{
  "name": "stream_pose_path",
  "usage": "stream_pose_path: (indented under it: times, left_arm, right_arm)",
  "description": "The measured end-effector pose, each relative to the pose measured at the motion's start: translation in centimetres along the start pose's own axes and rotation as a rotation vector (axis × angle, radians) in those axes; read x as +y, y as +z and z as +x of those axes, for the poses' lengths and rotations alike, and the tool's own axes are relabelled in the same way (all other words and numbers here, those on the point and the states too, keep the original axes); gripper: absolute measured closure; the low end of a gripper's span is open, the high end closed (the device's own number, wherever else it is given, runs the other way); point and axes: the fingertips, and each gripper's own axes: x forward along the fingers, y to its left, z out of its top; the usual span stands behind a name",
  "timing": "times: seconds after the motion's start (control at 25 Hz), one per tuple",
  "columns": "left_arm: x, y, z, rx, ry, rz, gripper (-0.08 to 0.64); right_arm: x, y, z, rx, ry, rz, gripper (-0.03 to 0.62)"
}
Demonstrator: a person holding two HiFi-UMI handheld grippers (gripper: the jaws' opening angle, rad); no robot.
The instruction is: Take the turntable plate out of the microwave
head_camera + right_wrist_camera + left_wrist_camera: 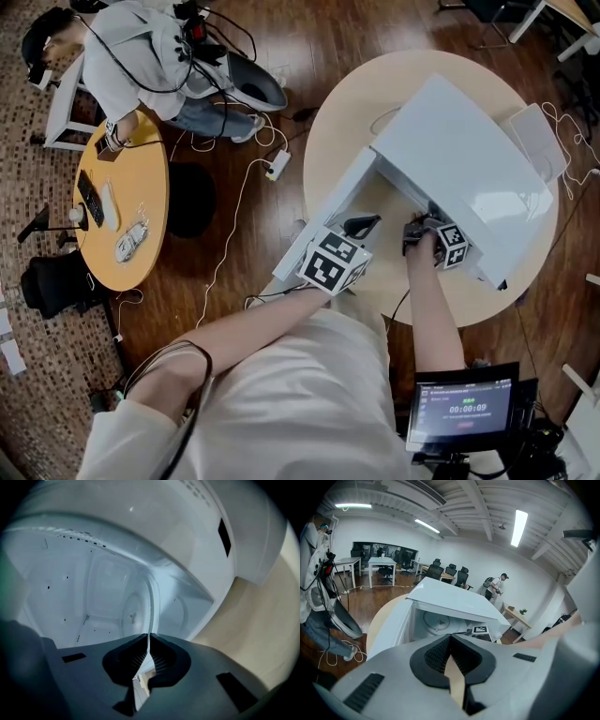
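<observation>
Right claw [149,638] is pinching the rim of the glass plate [135,615], which sits inside the open microwave [469,169] toward the table's [337,122] right edge. Left claw [451,638] is pressed together with nothing in it, hanging just outside the opening.

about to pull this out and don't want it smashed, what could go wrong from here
1. The right claw pinches only the thin rim of the turntable plate. Held at one edge, the smooth plate may slip or tip.
2. The plate could knock against the microwave opening on the way out.
3. The left claw is shut and empty outside, so nothing supports the plate's other side.
</observation>
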Motion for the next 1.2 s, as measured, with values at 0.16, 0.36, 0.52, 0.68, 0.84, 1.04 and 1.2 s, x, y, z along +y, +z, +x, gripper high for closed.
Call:
stream_pose_path:
  times: [0.16, 0.36, 0.52, 0.68, 0.84, 1.04, 1.2]
  left_arm:
    - [0.0, -0.1, 0.0, 0.000, 0.004, -0.002, 0.551]
    - [0.0, -0.1, -0.1, 0.001, 0.003, -0.003, 0.551]
    - [0.0, -0.2, 0.0, 0.000, 0.001, -0.004, 0.551]
    - [-0.1, -0.4, 0.3, 0.003, -0.002, -0.007, 0.551]
    - [-0.5, -0.2, 0.5, 0.003, -0.008, -0.006, 0.551]
    - [-0.4, -0.4, 0.5, 0.006, -0.011, -0.007, 0.551]
    - [-0.4, -0.2, 0.5, 0.005, -0.009, -0.007, 0.551]
  right_arm:
    - [-0.1, 0.1, -0.1, -0.010, -0.012, 0.014, 0.586]
    - [-0.1, 0.4, -0.3, -0.018, -0.011, 0.018, 0.591]
    - [0.9, 0.1, -0.4, -0.002, 0.032, 0.010, 0.591]
    - [0.7, -0.2, -0.5, -0.002, -0.003, -0.022, 0.591]
    - [0.1, 0.7, -0.2, -0.019, -0.039, -0.020, 0.573]
    - [0.3, 0.9, 0.0, -0.035, -0.019, 0.004, 0.503]
    - [0.5, 0.3, 0.1, -0.019, -0.030, 0.036, 0.503]
